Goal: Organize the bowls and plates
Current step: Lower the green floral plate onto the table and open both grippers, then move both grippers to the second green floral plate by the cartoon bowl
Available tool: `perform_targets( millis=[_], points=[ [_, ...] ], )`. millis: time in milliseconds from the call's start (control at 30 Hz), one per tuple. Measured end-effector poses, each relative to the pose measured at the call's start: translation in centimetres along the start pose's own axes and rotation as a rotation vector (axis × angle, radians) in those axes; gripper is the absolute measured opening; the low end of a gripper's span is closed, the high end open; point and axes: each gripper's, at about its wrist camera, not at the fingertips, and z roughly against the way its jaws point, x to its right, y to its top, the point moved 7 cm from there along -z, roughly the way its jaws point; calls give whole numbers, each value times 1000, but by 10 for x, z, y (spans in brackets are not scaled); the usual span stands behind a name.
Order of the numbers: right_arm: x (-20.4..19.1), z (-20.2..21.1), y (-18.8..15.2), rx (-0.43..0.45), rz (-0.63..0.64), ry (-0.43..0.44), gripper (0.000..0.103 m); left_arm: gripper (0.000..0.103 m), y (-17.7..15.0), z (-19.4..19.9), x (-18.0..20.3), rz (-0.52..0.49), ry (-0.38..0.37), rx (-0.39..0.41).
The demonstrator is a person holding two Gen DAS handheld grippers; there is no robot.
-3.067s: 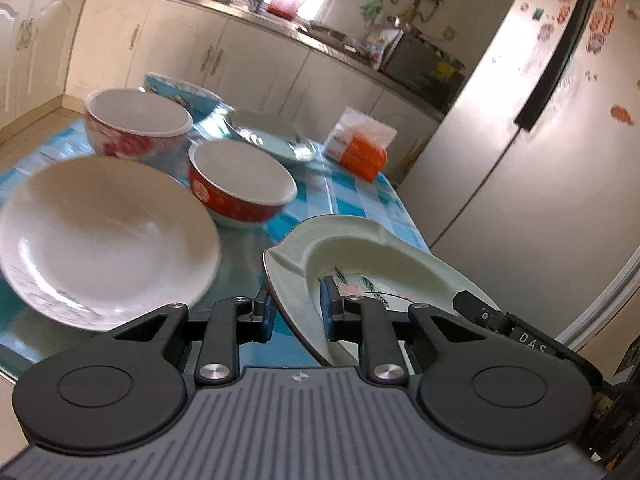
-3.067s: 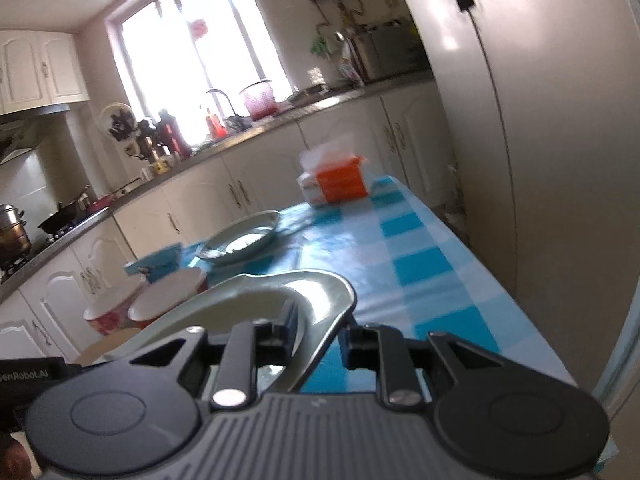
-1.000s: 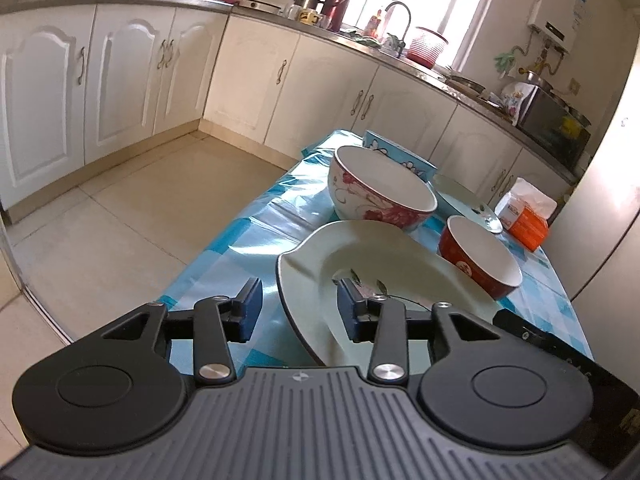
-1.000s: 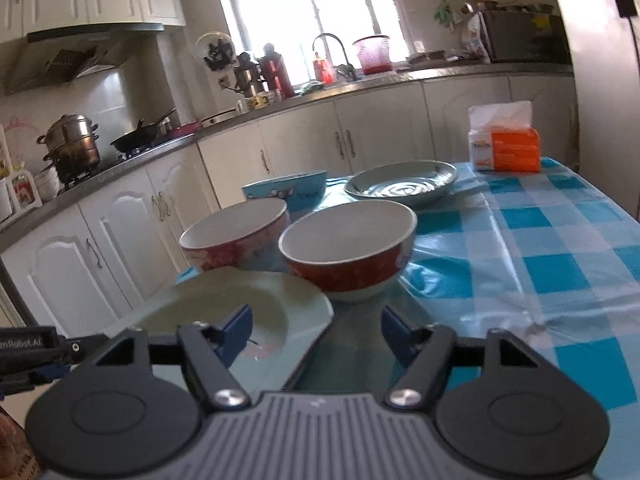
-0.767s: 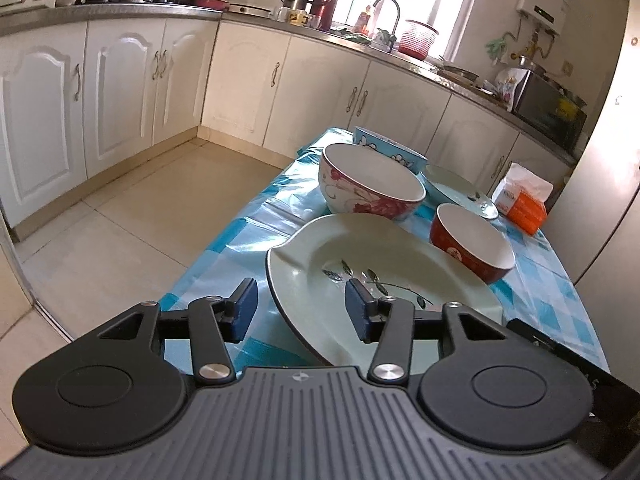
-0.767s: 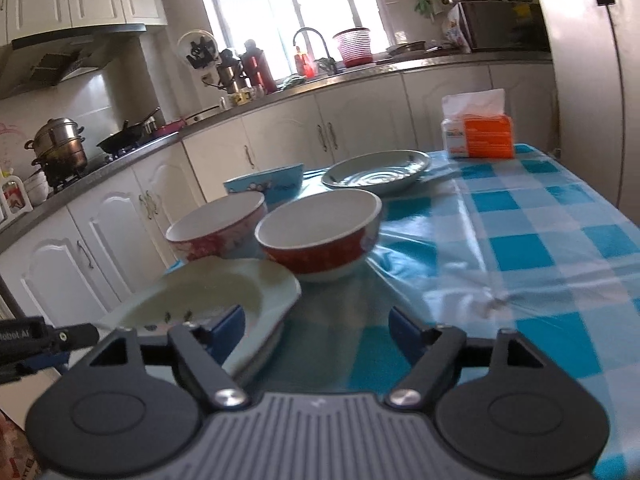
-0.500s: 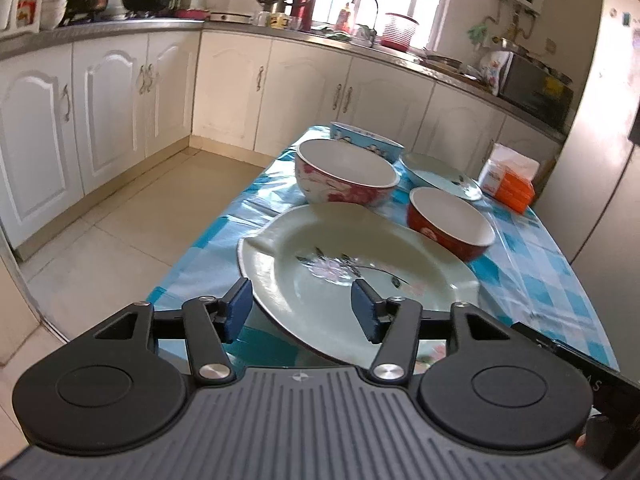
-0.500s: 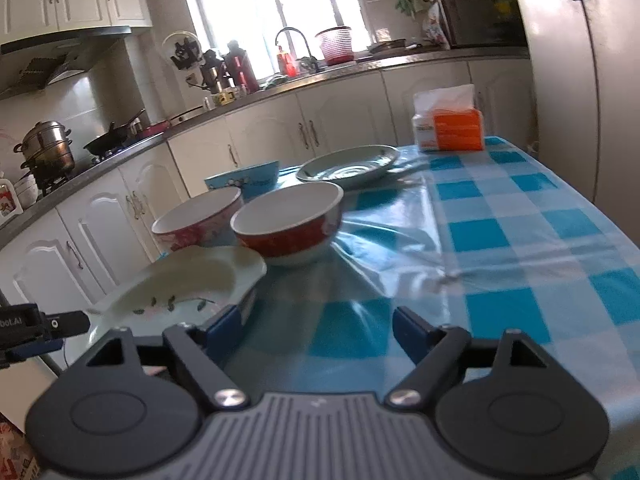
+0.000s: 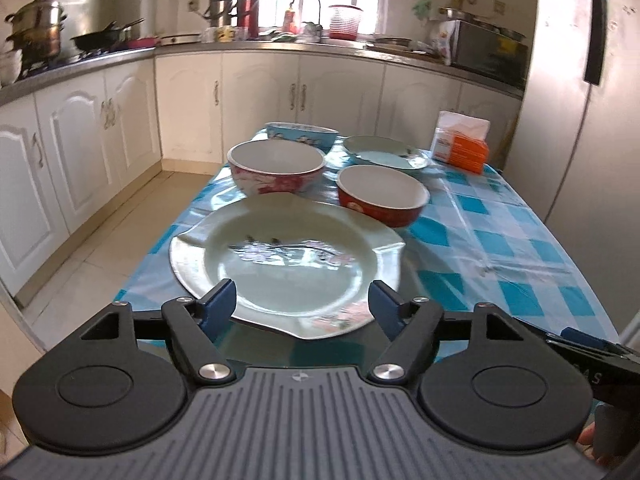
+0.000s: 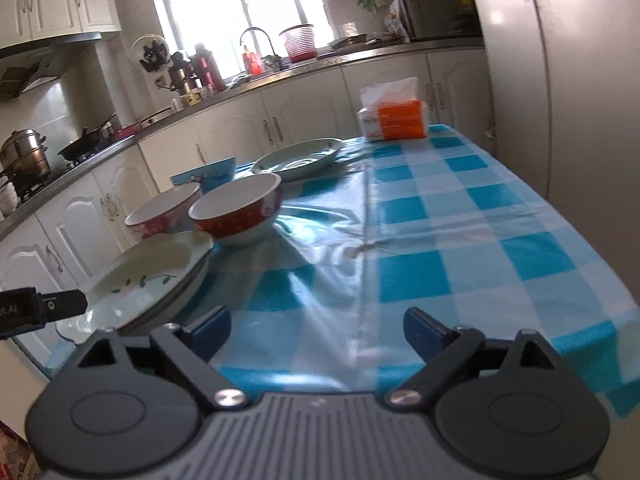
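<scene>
A pale green flowered plate (image 9: 288, 264) lies on top of a white plate at the near left of the table; it also shows in the right wrist view (image 10: 148, 276). Behind it stand a red bowl (image 9: 382, 194), a pink flowered bowl (image 9: 276, 166), a blue dish (image 9: 302, 134) and a small green plate (image 9: 384, 152). My left gripper (image 9: 302, 304) is open and empty, just short of the green plate's near rim. My right gripper (image 10: 318, 330) is open and empty over the checked cloth, right of the plates.
A blue checked tablecloth (image 10: 472, 220) covers the table. An orange and white tissue pack (image 9: 460, 146) stands at the far right. A fridge (image 9: 580, 120) is close along the table's right side. White cabinets (image 9: 80, 140) and bare floor lie to the left.
Both grippers held the green plate, set it onto the white plate, then opened and drew back. In the last second both jaws widened and pulled further from the plate.
</scene>
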Motion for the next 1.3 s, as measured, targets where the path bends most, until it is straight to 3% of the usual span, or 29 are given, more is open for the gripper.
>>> perform_targets(
  millis=[267, 933, 1300],
  points=[
    [24, 25, -4, 9, -8, -62, 96, 99, -3, 9, 22, -71, -30, 16],
    [73, 74, -5, 69, -86, -142, 99, 100, -1, 32, 76, -233, -50, 64],
    [98, 73, 3, 77, -121, -163, 101, 102, 9, 3, 94, -287, -77, 37]
  ],
)
